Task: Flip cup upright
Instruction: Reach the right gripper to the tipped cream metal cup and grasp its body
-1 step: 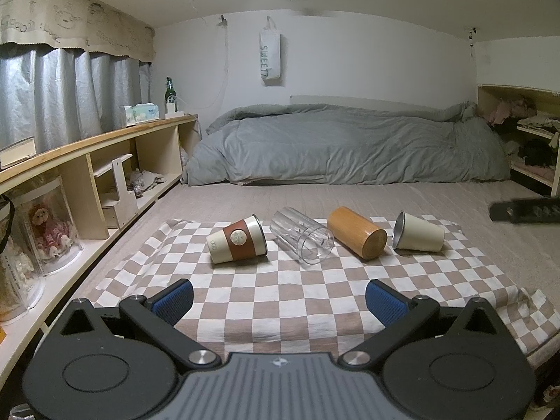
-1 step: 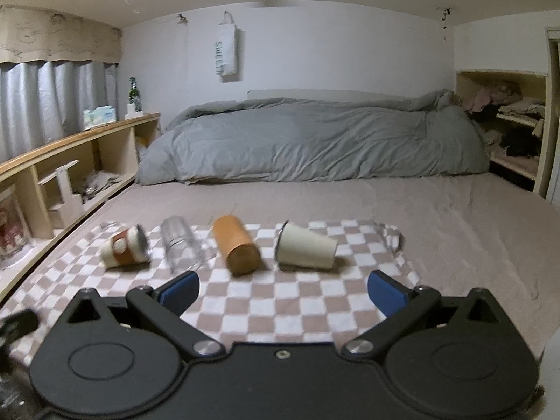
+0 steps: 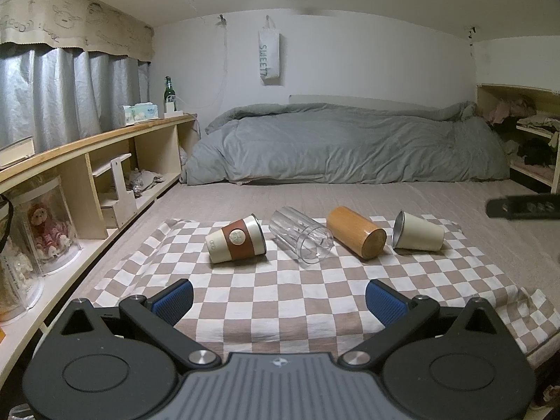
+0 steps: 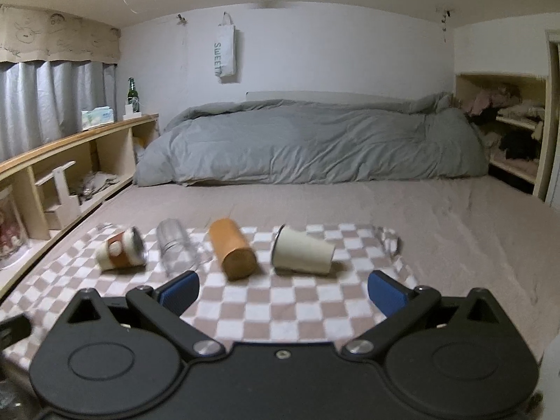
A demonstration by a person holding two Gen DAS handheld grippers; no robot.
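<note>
Several cups lie on their sides in a row on a brown-and-white checkered cloth (image 3: 280, 294). From left: a cream cup with a brown sleeve (image 3: 236, 239), a clear glass (image 3: 301, 239), a wooden cup (image 3: 357, 231), a cream metal-rimmed cup (image 3: 418, 234). The right wrist view shows the same row: sleeve cup (image 4: 120, 253), glass (image 4: 175, 245), wooden cup (image 4: 232, 248), cream cup (image 4: 302, 250). My left gripper (image 3: 280, 301) is open and empty, short of the cups. My right gripper (image 4: 281, 292) is open and empty, just short of the wooden and cream cups.
The cloth (image 4: 280, 301) lies on a beige mattress (image 4: 437, 217). A grey duvet (image 3: 343, 147) is heaped at the back. Wooden shelves (image 3: 87, 161) run along the left, with more shelves (image 3: 525, 140) at the far right. A dark object (image 3: 521, 206) enters from the right edge.
</note>
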